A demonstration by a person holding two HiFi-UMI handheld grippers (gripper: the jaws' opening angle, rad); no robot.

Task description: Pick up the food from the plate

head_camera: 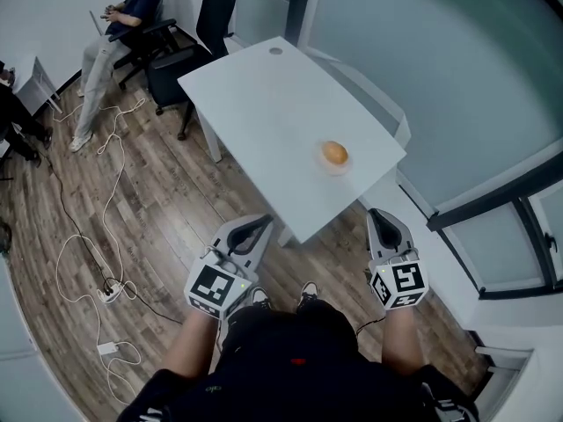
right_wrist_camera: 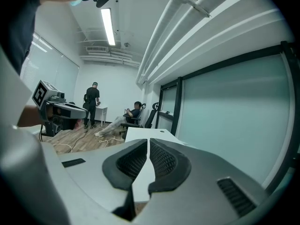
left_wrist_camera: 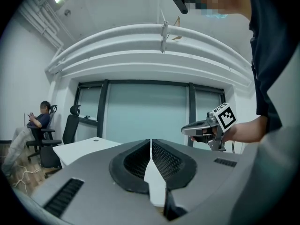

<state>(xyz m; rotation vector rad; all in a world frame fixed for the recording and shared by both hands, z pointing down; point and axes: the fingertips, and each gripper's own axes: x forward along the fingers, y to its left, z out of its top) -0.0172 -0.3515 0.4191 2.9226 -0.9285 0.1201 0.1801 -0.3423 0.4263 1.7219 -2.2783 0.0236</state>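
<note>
**Both hand-held grippers shut and empty, food on its plate**

At the far left of the head view a seated person occupied an office chair beside the wall. White cables trailed across the wooden floor to a power strip. A second, empty black chair stood at the far end of the white tabletop.

The left hand-held gripper was held low in front of the person's body, off the near corner of the tabletop and over the floor. In its own view the two ribbed jaws met along a thin seam, with nothing between them.

Further right, the food, a round golden-brown piece, sat on a small pale plate. The plate lay close to the tabletop's right edge and near its front corner. Neither hand-held gripper touched the food; both were well short of it.

The right hand-held gripper hovered just off the tabletop's near right edge, below and to the right of the plate. Its jaws were likewise pressed together and held nothing. Beyond it ran a frosted glass wall in dark frames.
</note>
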